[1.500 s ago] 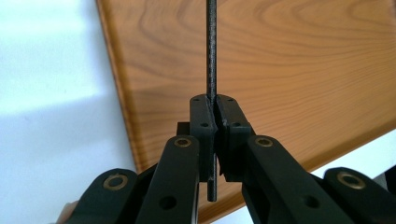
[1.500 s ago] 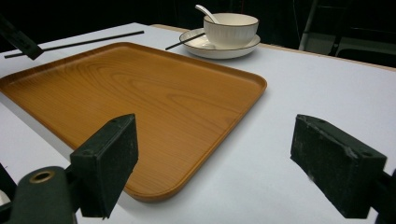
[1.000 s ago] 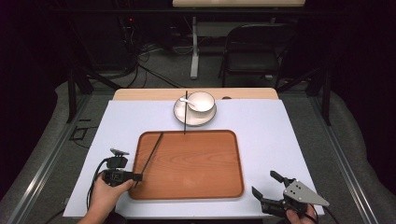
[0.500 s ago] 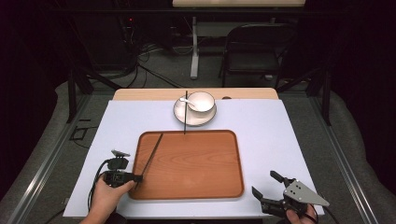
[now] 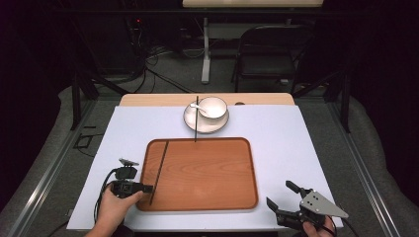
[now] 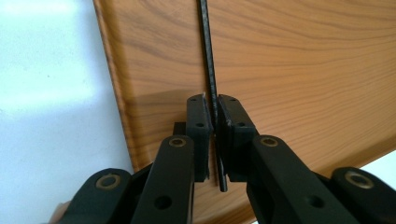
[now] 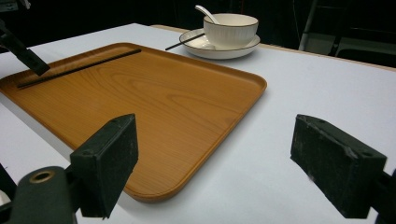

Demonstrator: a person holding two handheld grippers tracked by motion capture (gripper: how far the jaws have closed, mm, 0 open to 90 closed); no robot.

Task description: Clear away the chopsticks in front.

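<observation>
The left gripper [image 5: 146,188] had just been easing its jaws, narrowly set around a black chopstick [image 5: 159,172] lying at the tray's [image 5: 207,205] left edge; a clean release called for opening fully before withdrawing. The right gripper [image 5: 280,200] waited, jaws wide, lower right.

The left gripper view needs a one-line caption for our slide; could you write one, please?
Left gripper with a black chopstick between its jaws, low over a wooden tray.
</observation>
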